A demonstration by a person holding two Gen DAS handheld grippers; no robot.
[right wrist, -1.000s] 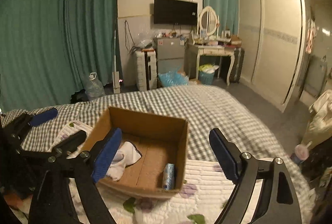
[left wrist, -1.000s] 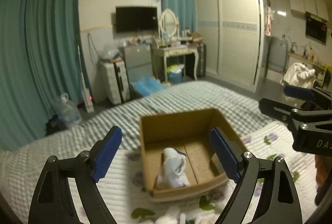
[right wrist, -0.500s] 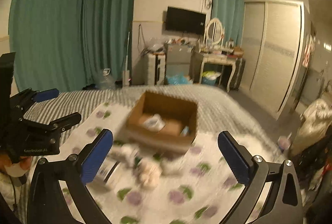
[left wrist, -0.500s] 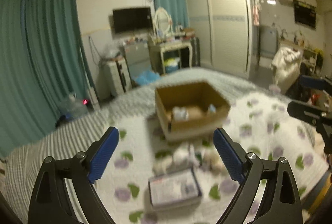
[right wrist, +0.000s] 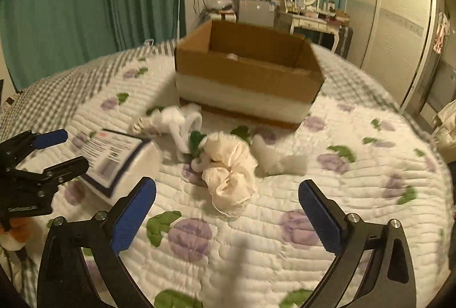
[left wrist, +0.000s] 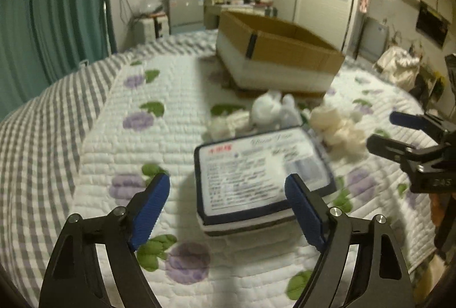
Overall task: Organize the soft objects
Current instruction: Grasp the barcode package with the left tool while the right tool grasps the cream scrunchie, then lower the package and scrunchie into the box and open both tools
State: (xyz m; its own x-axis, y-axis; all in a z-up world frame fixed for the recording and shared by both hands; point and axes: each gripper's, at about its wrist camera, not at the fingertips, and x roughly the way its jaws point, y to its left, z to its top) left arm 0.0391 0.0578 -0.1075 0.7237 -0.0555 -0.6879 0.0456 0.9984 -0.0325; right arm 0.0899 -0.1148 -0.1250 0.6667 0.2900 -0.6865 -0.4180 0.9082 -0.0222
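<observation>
An open cardboard box (right wrist: 248,71) stands on the quilted bed; it also shows in the left wrist view (left wrist: 279,51). In front of it lie soft items: a cream crumpled cloth (right wrist: 230,168), a white sock bundle (right wrist: 176,119) and another white sock (right wrist: 279,159). A flat white pack with a dark blue edge and label (left wrist: 256,174) lies just ahead of my left gripper (left wrist: 230,208), which is open and empty, low over the bed. My right gripper (right wrist: 228,211) is open and empty, just short of the cream cloth.
The floral quilt (right wrist: 356,194) covers a grey checked bed cover (left wrist: 42,137). Teal curtains (right wrist: 85,0), a dresser with a mirror (right wrist: 310,8) and a wardrobe (right wrist: 399,17) stand beyond the bed. An orange and white soft thing (right wrist: 14,233) shows at the left edge.
Both grippers have pulled back from over the box and dropped low toward the bed. The loose soft items and the flat pack have come into view close ahead.
</observation>
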